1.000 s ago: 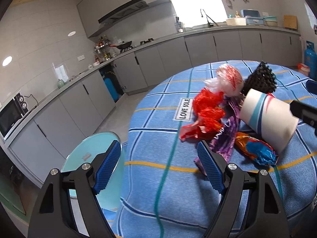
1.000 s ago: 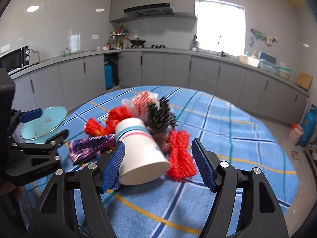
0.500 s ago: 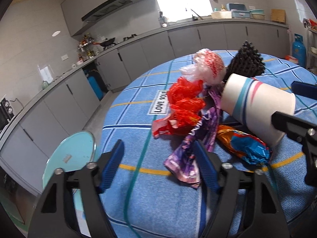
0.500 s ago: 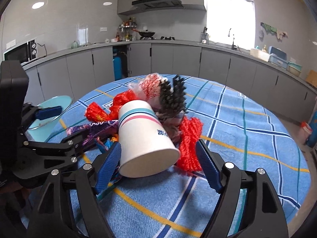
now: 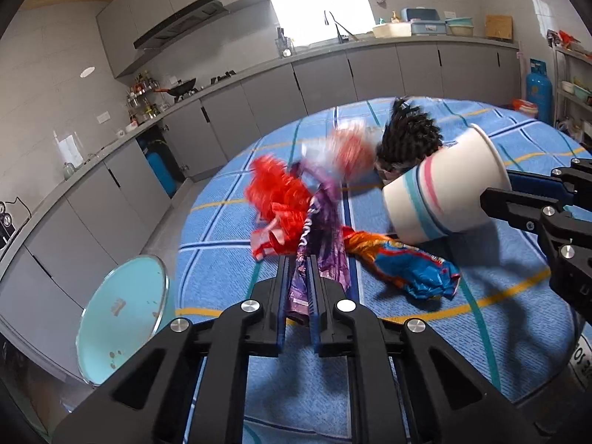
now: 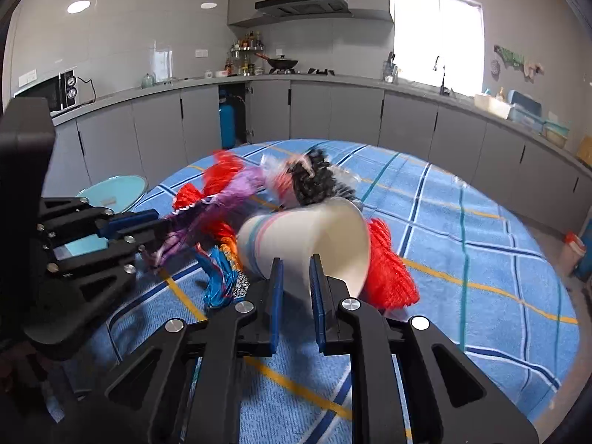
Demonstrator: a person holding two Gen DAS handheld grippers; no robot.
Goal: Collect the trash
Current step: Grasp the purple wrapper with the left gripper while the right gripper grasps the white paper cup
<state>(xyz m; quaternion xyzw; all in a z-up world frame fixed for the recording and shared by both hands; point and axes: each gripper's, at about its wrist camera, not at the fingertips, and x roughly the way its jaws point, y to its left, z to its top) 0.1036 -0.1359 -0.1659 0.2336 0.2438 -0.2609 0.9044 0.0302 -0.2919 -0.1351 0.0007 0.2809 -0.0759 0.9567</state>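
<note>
On the blue checked bench point(image 5: 229, 273), both tools have just closed: left tool point(image 5: 299, 288) clamps the purple wrapper point(image 5: 322, 236), right tool point(image 6: 296, 288) pinches the paper cup point(image 6: 307, 236); lifting can begin.

A: Left gripper point(image 5: 298, 273) low over the blue checked tablecloth point(image 5: 481, 318), jaws closing, and the purple wrapper point(image 5: 318, 236) is pinched right between the blue pads.

B: And the pile just beyond the tips?

A: Red mesh point(image 5: 275, 194) up and to the left of the tongs, touching the wrapper. Orange-and-blue snack bag point(image 5: 403, 266) just to the right, flat on the cloth.

B: Further right?

A: The paper cup point(image 5: 440, 192), tipped, rim squeezed by the right gripper point(image 5: 518, 192) coming in from the right edge. Black netting point(image 5: 409, 135) behind it, blurred. Pale blue round lid point(image 5: 122, 318) sits left of the tongs, off the table.
</note>
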